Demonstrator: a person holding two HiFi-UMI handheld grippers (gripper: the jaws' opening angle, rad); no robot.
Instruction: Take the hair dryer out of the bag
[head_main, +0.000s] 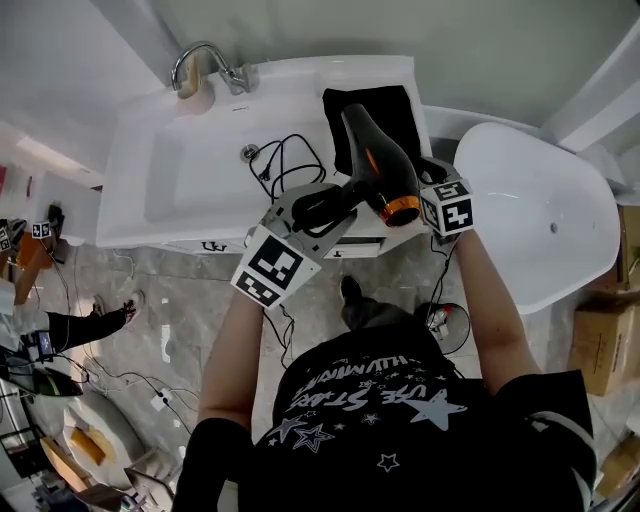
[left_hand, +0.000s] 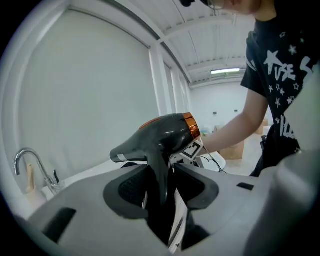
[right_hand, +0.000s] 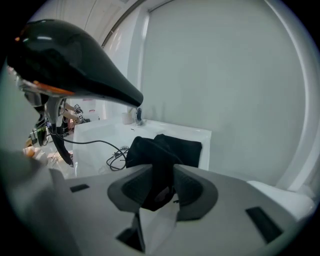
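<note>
hair dryer (head_main: 378, 165) nozzle toward wall (head_main: 400, 30), orange end nearest, handle clamped in left claw (left_hand: 160, 185), right claw (right_hand: 162, 187) slack around bag (right_hand: 175, 147)

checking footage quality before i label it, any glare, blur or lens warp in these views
Head view: soft even light, sharp, sink edges bowed by the wide lens. Left gripper view: heavy fisheye, black corners, one bright ceiling light. Right gripper view: black corners too; the hair dryer close to the lens looks soft with pale reflections, the bag sharper.
</note>
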